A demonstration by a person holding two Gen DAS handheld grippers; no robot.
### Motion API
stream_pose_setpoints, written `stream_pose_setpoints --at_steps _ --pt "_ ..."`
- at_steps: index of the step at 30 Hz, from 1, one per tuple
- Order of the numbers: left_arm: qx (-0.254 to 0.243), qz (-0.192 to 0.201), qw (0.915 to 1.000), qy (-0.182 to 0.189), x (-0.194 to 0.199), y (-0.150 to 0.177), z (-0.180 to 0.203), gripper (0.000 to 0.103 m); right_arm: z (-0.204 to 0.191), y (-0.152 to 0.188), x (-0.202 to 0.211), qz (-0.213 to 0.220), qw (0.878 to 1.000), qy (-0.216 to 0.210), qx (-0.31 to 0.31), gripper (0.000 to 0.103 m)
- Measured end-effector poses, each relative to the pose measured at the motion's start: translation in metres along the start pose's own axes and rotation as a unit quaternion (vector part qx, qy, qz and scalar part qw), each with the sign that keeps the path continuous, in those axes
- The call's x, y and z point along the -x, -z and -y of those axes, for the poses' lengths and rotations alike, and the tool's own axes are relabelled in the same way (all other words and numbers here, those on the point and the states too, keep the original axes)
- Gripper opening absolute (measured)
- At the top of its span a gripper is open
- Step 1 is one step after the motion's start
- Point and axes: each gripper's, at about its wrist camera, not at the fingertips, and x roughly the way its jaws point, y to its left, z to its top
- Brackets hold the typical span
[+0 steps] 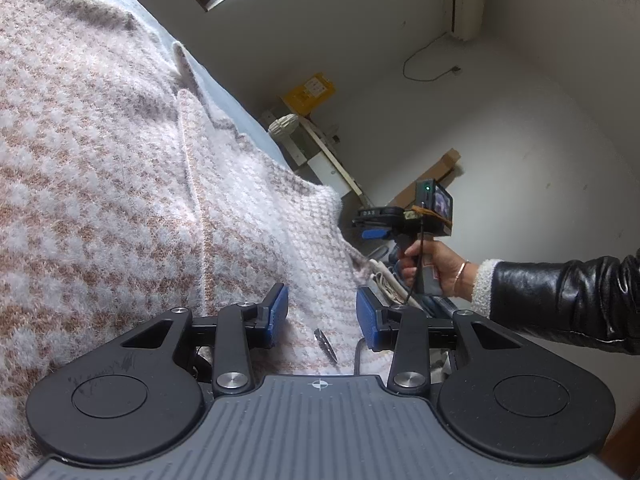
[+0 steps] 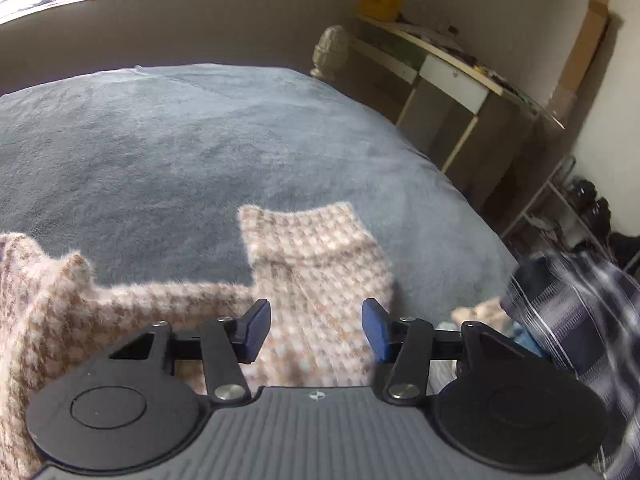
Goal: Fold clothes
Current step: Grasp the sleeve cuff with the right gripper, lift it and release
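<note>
Sweater (image 2: 312, 280) spread on bed (image 2: 200, 140), houndstooth knit, pink-brown on white. One sleeve or collar end lies flat, running away from the near edge toward mid-bed. Second garment, dark plaid (image 2: 580, 312), bunched at bed's right edge, just beside the sweater.

Right gripper (image 2: 316, 330): jaws apart, nothing between them, pads clear of the cloth. Pointed down over the sweater's flat end, which sits directly ahead and below. In the left wrist view the right gripper (image 1: 360, 222) hangs off the sweater's far corner, a hand (image 1: 424, 264) on its handle, black sleeve (image 1: 560, 300) behind.

Left gripper (image 1: 322, 320): jaws partly apart, knit lying between and under them. Pads do not visibly press the cloth; reads as released, though the fabric at the pad faces is hard to judge. A small metal object (image 1: 326, 344) rests on the knit just inside the jaws; cannot say what it is.

Key relation: the sweater's long axis runs from the left gripper out to the corner by the right gripper. Each gripper is at one end. Judgement: next move is a fresh pinch, the right likely first, being already released and aimed at the edge.
</note>
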Motion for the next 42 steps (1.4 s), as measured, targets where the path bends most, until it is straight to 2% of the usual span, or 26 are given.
stream_pose_setpoints --at_steps 1,2,4,8,10,12,13,14,18,21,23,26,29,31,33,35,39,42 --pt "-0.001 -0.001 1.0 -0.003 -0.001 0.0 0.001 0.038 -0.007 -0.004 -0.006 0.01 1.0 -0.001 0.013 0.065" --pt "-0.002 -0.001 1.0 -0.006 -0.001 0.0 0.001 0.037 -0.017 -0.008 -0.015 0.016 0.999 0.008 0.032 0.066" --pt "-0.005 -0.003 0.9999 -0.013 -0.002 0.0 0.003 0.036 -0.032 -0.015 -0.039 0.009 0.998 0.031 0.053 0.066" --pt "-0.009 -0.007 0.9996 -0.026 -0.005 0.0 0.006 0.035 -0.042 -0.011 -0.074 -0.015 0.997 0.05 0.062 0.065" --pt "-0.012 -0.008 0.9994 -0.031 -0.006 0.0 0.008 0.034 -0.043 -0.008 -0.082 -0.007 0.996 0.048 0.07 0.065" --pt "-0.014 -0.01 0.9992 -0.037 -0.007 0.0 0.009 0.034 -0.036 -0.012 -0.085 -0.011 0.996 0.053 0.064 0.051" --pt "-0.015 -0.01 0.9991 -0.039 -0.009 0.0 0.008 0.034 -0.031 -0.015 -0.086 -0.014 0.997 0.058 0.057 0.03" --pt "-0.016 -0.011 0.9989 -0.041 -0.01 -0.001 0.008 0.034 -0.025 -0.017 -0.084 -0.01 0.996 0.07 0.047 0.021" --pt "-0.017 -0.012 0.9988 -0.044 -0.008 -0.001 0.008 0.033 0.028 -0.027 -0.048 0.038 0.993 0.102 -0.045 0.018" --pt "-0.016 -0.011 0.9989 -0.042 -0.009 -0.001 0.006 0.033 0.074 -0.029 0.003 0.096 0.983 0.088 -0.129 0.017" --pt "-0.016 -0.011 0.999 -0.041 -0.009 -0.001 0.006 0.033 0.103 -0.025 0.043 0.141 0.971 0.067 -0.181 0.017" --pt "-0.014 -0.01 0.9991 -0.039 -0.008 -0.001 0.006 0.033 0.132 -0.01 0.09 0.176 0.958 0.043 -0.225 0.017" --pt "-0.013 -0.011 0.9991 -0.039 -0.008 -0.001 0.006 0.033 0.156 0.009 0.101 0.159 0.949 0.045 -0.27 0.017" --pt "-0.012 -0.011 0.9991 -0.039 -0.007 -0.001 0.007 0.033 0.168 0.022 0.099 0.145 0.936 0.039 -0.317 0.017" --pt "-0.012 -0.012 0.9991 -0.039 -0.008 -0.001 0.007 0.033 0.168 0.028 0.102 0.15 0.928 0.031 -0.341 0.017" --pt "-0.012 -0.013 0.999 -0.041 -0.008 -0.001 0.007 0.033 0.162 0.026 0.111 0.162 0.924 0.016 -0.347 0.017" --pt "-0.016 -0.015 0.9986 -0.047 -0.009 -0.001 0.011 0.033 0.13 -0.001 0.155 0.218 0.929 -0.054 -0.296 0.017" --pt "-0.017 -0.016 0.9985 -0.049 -0.01 -0.001 0.011 0.033 0.09 -0.027 0.201 0.265 0.929 -0.145 -0.213 0.017"
